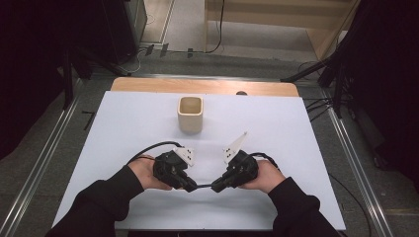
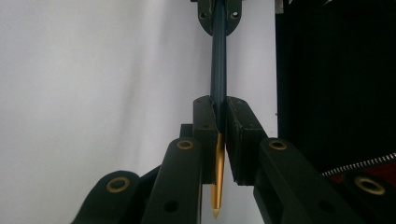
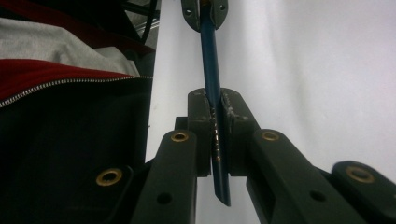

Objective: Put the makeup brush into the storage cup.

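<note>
Pen [image 1: 204,186]: dark blue, slim, held level just above the table near its front edge, spanning the gap between the two grippers.
Pen tip [image 2: 216,186]: gold, pointed, projecting back past the left jaws in the left gripper view.
Pen tail [image 3: 222,184]: blue end with a metal clip, projecting back past the right jaws in the right gripper view.
Left gripper [image 1: 190,186]: jaws narrow, pads pressed on the pen at its gold end; held in the person's left hand [image 1: 143,173], pointing toward the right gripper.
Right gripper [image 1: 217,187]: jaws narrow, clamped on the pen's other end; held in the right hand [image 1: 269,177], pointing toward the left gripper.
Grippers, relation: facing each other, close together but apart, joined by the pen alone.
Cup [image 1: 190,113]: beige, square-sided, upright and open, standing toward the table's back edge, well apart from both grippers.
Table [image 1: 128,123]: white sheet over a wooden top; wood strip showing along the back edge.
Sleeves [image 1: 99,202]: black, entering from the front edge.
</note>
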A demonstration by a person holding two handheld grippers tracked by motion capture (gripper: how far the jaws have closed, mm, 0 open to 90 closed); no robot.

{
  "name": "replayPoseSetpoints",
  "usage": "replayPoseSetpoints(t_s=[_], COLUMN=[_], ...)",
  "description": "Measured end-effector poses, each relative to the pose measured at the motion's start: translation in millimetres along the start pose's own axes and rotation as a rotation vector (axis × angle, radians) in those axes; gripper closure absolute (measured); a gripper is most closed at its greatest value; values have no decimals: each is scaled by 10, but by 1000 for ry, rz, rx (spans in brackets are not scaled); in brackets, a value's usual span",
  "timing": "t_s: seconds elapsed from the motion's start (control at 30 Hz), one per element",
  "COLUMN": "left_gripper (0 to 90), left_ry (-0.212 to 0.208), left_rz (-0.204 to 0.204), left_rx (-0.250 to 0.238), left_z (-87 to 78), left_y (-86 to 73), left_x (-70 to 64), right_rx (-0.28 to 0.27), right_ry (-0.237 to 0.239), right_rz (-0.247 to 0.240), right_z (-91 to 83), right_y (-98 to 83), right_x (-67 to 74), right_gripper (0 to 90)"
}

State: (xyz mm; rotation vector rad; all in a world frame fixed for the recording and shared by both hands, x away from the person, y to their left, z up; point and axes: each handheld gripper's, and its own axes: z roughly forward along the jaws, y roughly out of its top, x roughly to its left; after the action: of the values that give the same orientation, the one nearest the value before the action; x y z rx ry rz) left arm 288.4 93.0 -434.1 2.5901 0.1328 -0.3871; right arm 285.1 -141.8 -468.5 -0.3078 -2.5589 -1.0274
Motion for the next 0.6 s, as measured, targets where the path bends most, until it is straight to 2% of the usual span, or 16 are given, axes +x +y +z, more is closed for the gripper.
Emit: replayPoseSetpoints(t_s=[0.23, 0.43, 0.57, 0.6], left_gripper=[832, 824, 718, 689], left_ry=[-16, -19, -36, -35], left_rz=[7, -3, -60, -60], left_rx=[8, 4, -14, -14], left_z=[10, 5, -10, -21], left_y=[-3, -6, -24, -30], left_x=[4, 13, 59, 75], right_rx=[8, 12, 22, 27], right_ry=[9, 14, 6, 7], right_rz=[-4, 4, 0, 7], right_z=[11, 9, 16, 16], right_y=[-2, -1, -5, -7], right_x=[5, 5, 2, 3], right_gripper=[850, 850, 850, 850])
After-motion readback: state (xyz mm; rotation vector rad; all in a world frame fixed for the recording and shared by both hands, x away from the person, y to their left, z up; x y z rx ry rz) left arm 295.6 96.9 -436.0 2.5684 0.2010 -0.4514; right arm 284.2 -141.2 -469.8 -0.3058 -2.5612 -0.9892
